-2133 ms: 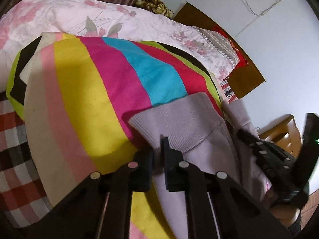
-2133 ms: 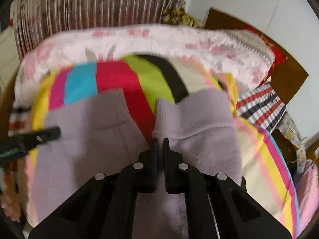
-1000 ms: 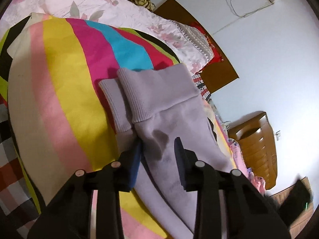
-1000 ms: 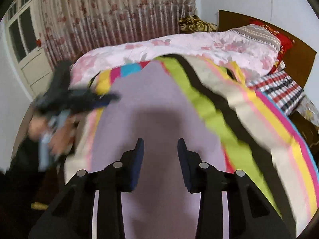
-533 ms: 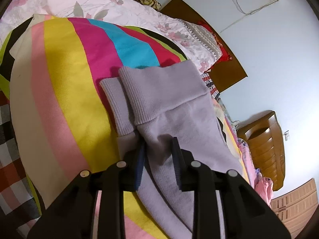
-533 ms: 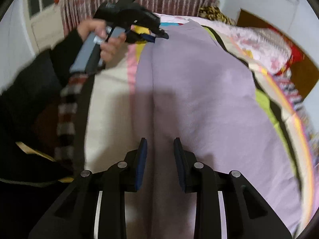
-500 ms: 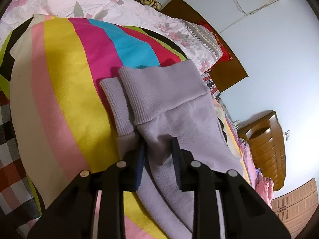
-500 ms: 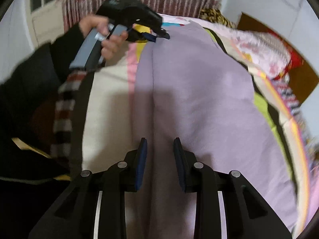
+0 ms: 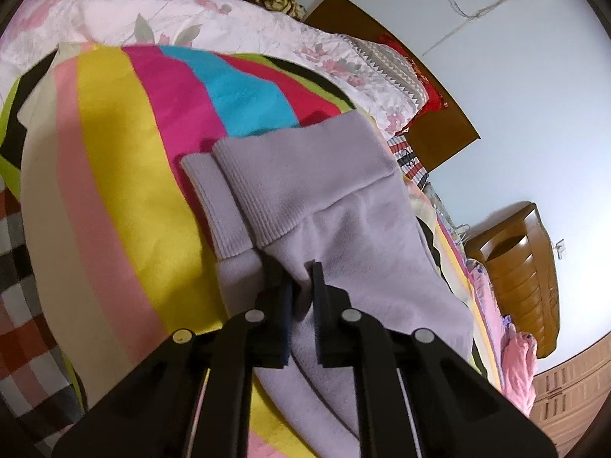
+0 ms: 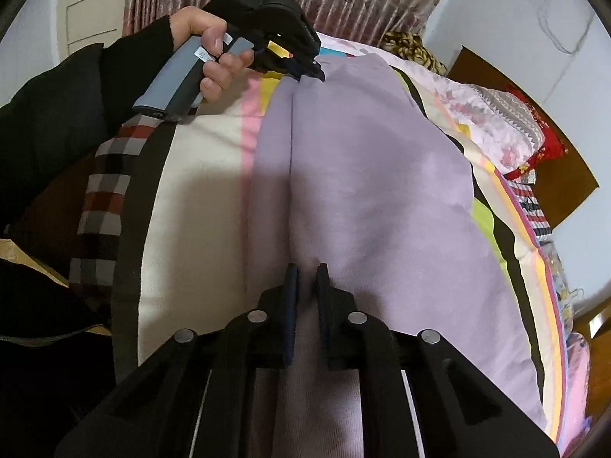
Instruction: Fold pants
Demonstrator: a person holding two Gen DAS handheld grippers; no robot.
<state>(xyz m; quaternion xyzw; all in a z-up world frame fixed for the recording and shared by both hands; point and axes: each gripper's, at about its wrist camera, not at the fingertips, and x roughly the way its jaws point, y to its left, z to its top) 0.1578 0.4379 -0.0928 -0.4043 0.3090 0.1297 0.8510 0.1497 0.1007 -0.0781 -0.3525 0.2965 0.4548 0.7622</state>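
Lilac pants (image 9: 343,206) lie folded lengthwise on a striped blanket (image 9: 114,145), one leg stacked on the other, ribbed cuffs (image 9: 244,198) far from me. My left gripper (image 9: 296,271) is shut on a pinch of the pants just below the cuffs. In the right wrist view the pants (image 10: 374,175) run away from me. My right gripper (image 10: 305,271) is shut on a fold of the pants at the near end. The left gripper (image 10: 313,70) also shows there, held in a hand at the far end.
The bed has a floral quilt (image 9: 214,23), a pillow (image 9: 389,65) and a wooden headboard (image 9: 431,114). A wooden cabinet (image 9: 519,267) stands at the right. A checked cloth (image 10: 103,191) lies at the bed's left edge, beside the person's dark sleeve (image 10: 57,114).
Both grippers were open half a second ago and have closed on the pants. About two seconds ago the legs lay side by side; they are now stacked.
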